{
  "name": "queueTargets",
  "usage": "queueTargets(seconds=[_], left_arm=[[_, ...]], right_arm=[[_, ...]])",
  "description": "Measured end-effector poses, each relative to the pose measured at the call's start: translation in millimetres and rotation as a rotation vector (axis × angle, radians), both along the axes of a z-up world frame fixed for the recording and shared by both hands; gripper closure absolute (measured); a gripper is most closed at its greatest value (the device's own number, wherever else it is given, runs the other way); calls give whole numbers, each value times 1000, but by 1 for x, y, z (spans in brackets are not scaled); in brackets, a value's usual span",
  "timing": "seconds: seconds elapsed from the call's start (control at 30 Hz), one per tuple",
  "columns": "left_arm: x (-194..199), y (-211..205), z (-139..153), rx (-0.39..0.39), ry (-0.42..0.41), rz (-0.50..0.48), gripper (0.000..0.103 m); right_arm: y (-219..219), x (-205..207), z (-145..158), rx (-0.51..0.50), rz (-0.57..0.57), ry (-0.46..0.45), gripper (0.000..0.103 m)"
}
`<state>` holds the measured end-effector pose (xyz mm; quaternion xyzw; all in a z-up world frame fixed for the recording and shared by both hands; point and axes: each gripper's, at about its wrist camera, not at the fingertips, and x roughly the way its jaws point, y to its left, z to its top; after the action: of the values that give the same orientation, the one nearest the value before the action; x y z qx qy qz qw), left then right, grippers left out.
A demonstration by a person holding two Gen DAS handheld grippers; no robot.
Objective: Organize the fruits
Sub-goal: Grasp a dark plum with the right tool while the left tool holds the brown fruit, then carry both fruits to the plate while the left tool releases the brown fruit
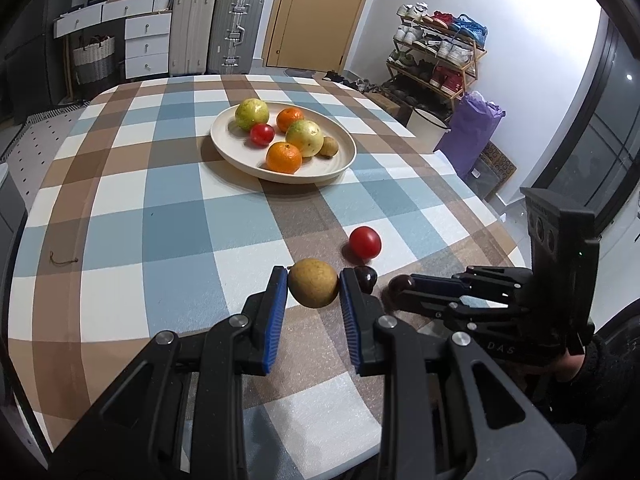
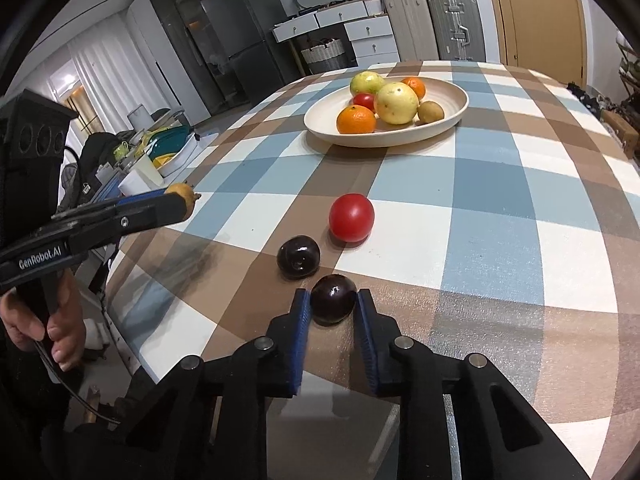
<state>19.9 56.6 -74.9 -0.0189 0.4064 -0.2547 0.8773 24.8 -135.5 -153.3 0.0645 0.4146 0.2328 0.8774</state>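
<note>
My left gripper is shut on a brown kiwi just above the checked tablecloth; it also shows in the right wrist view. My right gripper is shut on a dark plum, low over the cloth. A second dark plum and a red tomato lie loose just beyond it. A cream plate at the table's middle holds two oranges, two yellow-green guavas, a tomato and a kiwi.
The table's near edge runs just below both grippers. The right gripper body sits close to the right of my left gripper. Suitcases, drawers and a shoe rack stand beyond the table.
</note>
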Motion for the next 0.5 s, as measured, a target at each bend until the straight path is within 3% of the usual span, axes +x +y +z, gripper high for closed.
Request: queueTargets(seconds=[0.13,0.33,0.5], left_arm=[[6,-5,5,8,-4,0,79],[30,-8,1,27,79,50,79],[46,-11,-1,28,91,55,79]], right_arm=[[-2,-3,7,19,1,-32,80],[-11,4,18,64,-11,-49,80],[-18,16,32,103,-10,-69,80]])
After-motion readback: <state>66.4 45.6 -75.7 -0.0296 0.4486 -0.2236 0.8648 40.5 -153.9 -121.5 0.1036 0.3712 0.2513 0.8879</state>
